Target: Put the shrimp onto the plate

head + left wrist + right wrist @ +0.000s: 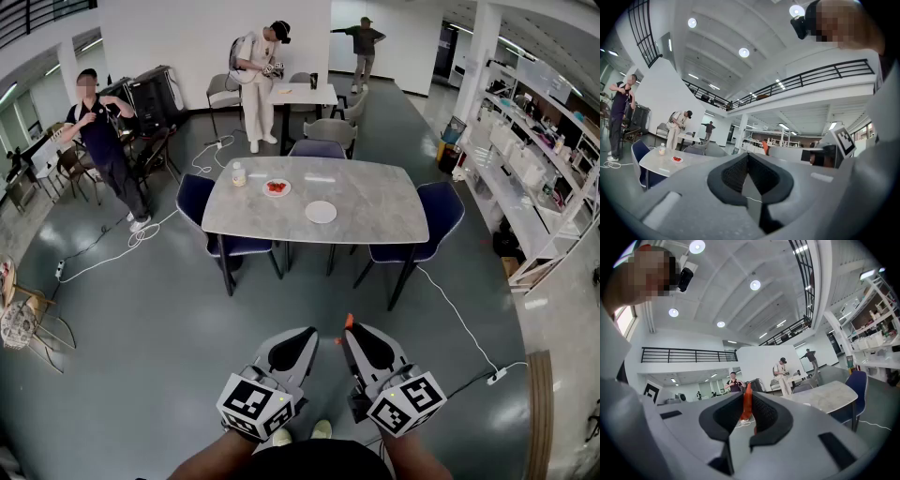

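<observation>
An orange shrimp point(747, 404) stands upright between the pads of my right gripper point(748, 401), which is shut on it; the head view shows its orange tip point(349, 321) poking out of that gripper point(348, 330). My left gripper point(312, 335) is beside it with its jaws together and nothing in them point(747, 155). Both are held low over the floor, well short of the grey table point(375, 211). On the table lie an empty white plate point(321, 212) and a small plate with red pieces point(277, 187).
A small bottle point(239, 174) stands at the table's far left corner. Dark blue chairs point(441, 211) surround the table. A white cable point(464, 323) runs over the floor to a power strip on the right. People stand at the back, and shelving point(539, 178) lines the right side.
</observation>
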Demonstrator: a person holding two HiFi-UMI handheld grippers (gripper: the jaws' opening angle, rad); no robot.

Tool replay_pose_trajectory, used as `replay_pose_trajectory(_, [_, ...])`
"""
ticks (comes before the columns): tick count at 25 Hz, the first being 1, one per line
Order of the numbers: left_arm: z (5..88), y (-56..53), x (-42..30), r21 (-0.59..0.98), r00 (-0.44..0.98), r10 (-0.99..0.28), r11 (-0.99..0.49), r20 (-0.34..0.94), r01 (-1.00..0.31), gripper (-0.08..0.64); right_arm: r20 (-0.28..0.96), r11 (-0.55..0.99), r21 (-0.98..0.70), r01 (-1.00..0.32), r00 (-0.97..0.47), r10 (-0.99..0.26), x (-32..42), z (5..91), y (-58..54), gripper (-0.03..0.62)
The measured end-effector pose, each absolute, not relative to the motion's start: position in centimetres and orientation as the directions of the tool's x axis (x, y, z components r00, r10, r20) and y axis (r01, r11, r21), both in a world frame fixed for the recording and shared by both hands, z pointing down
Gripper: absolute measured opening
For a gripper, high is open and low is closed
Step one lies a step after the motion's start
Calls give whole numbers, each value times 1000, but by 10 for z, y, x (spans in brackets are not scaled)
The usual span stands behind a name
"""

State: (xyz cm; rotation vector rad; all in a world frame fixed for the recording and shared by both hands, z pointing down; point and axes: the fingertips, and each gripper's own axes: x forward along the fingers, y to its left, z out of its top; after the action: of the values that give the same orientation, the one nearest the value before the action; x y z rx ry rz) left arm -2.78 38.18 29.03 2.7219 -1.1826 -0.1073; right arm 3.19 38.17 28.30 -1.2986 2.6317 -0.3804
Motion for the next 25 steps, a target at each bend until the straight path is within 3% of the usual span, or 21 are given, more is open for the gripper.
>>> replay_pose_trajectory(25, [279, 365, -9, 185, 646, -762, -641, -40, -745, 8, -135, 594, -365, -717, -590, -796, 82, 271, 373, 60])
